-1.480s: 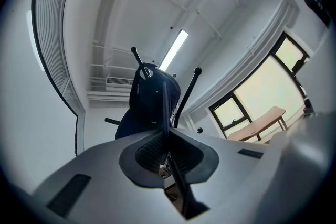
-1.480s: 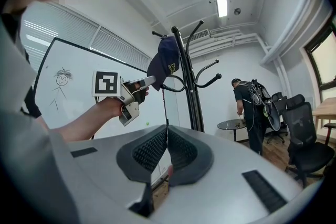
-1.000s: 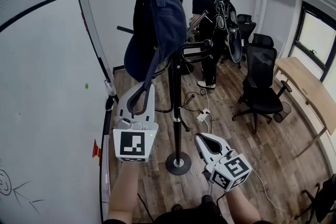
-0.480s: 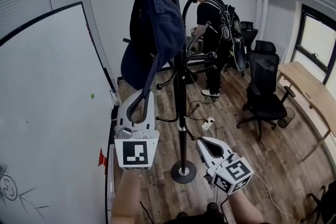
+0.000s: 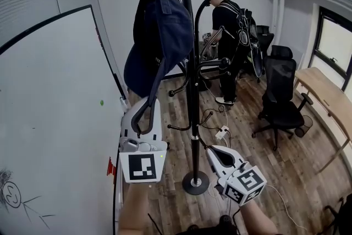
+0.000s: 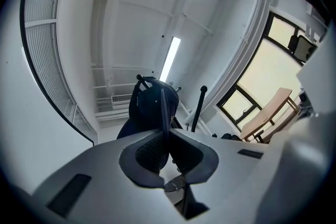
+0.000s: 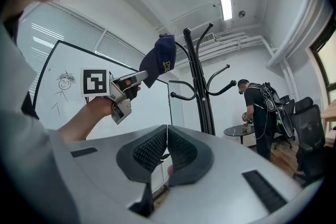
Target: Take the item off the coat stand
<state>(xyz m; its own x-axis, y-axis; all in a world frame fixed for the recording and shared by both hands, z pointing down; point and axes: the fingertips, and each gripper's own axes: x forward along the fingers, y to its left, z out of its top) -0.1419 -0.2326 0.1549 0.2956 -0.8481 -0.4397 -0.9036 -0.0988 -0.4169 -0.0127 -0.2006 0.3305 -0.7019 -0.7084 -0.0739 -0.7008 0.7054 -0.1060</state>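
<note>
The left gripper's [image 5: 146, 110] fingers still pinch the brim of the dark navy fabric cap [image 5: 165, 36], carried slightly upward since a second ago. The cap's crown remains hooked atop the black metal coat stand [image 5: 192, 96]. The right gripper's [image 5: 215, 150] fingers stay pressed together, empty and unmoved.

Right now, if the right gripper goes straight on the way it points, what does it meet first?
Most likely the coat stand's pole, which stands just right of the shut jaws' line. If the right gripper passes it, the whiteboard's edge comes next; depth is unclear.
</note>
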